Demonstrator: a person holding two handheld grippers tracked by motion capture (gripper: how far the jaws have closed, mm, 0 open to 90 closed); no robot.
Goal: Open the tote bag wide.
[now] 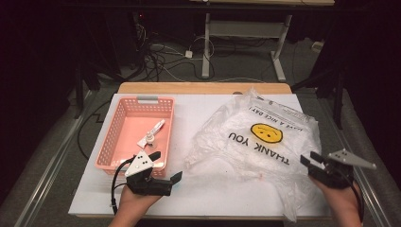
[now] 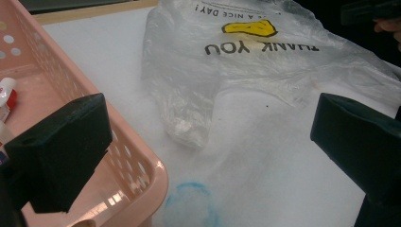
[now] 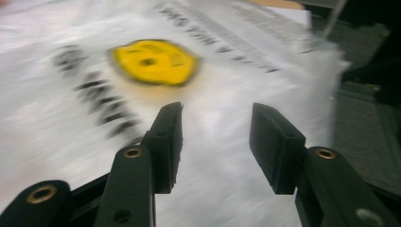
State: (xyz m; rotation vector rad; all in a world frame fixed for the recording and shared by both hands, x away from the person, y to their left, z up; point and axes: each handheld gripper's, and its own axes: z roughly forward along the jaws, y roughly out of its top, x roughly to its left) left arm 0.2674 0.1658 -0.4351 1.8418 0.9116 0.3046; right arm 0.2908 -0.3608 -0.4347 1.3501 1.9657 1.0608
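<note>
High view: a crumpled clear plastic bag printed with a yellow smiley face and "THANK YOU" (image 1: 257, 139) lay spread over the right half of the white desk (image 1: 198, 191). A pink perforated plastic basket (image 1: 124, 124) sat on the left half, well apart from the bag, with a small white bottle (image 1: 150, 137) lying inside it. The left gripper (image 1: 166, 169) rested at the basket's near right corner, jaws released and wide, nothing between them. The right gripper (image 1: 311, 163) hovered at the bag's near right edge, jaws parted; the person's hands came in from the bottom edge.

Left gripper view: the two black jaws stood far apart. The left jaw overlapped the basket's rim (image 2: 142, 161); the right jaw sat over bare desk. Between them lay white desk surface and a faint blue ring mark (image 2: 191, 205). The bag (image 2: 246, 71) lay beyond, not touched.

Right gripper view: picture blurred by motion. The jaws were partly parted with a clear gap, nothing pinched. The bag's printed face (image 3: 153, 61) lay beneath and beyond them; whether the jaws brushed the plastic could not be told.
</note>
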